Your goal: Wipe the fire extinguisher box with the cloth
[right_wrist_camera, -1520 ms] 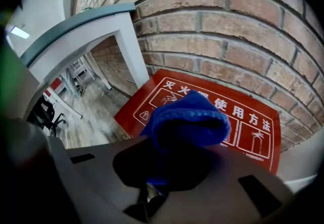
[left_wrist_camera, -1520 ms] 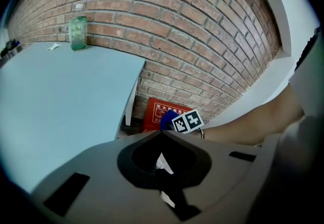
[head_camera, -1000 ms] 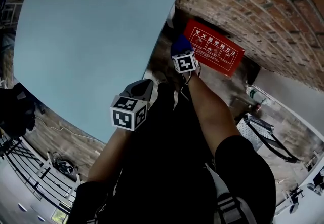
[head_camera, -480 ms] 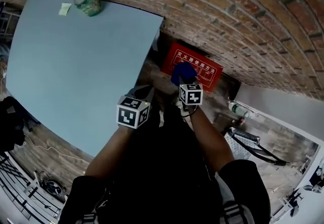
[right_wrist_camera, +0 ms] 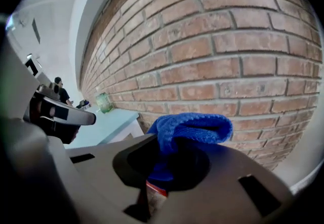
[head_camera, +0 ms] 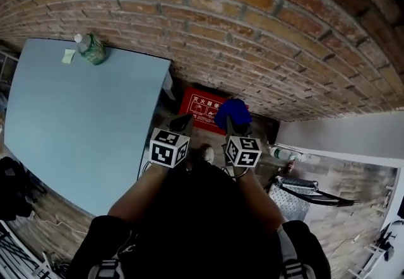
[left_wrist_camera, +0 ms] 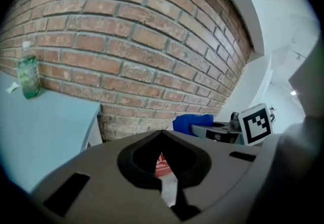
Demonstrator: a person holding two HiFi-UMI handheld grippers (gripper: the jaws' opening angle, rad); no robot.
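The right gripper [head_camera: 231, 126], jaws clamped on a bunched blue cloth [right_wrist_camera: 190, 127], hangs over the red fire extinguisher box [head_camera: 199, 107] at the centre of the head view, below the brick wall [head_camera: 265, 31]. The left gripper [left_wrist_camera: 162, 134] is closed on nothing. A clean wipe likely means pressing the cloth flat to the box face and sweeping evenly with a firm grip.

Too small to read: white print on the fire extinguisher box [head_camera: 197, 107]. Covered at the right end by the blue cloth [head_camera: 232, 112]. Reduced to a red sliver between the fingers [left_wrist_camera: 217, 167] in both gripper views. Cut off at the head view's left edge: the pale blue surface [head_camera: 76, 120]. Unreadable as well: the green bottle [head_camera: 93, 50] label.
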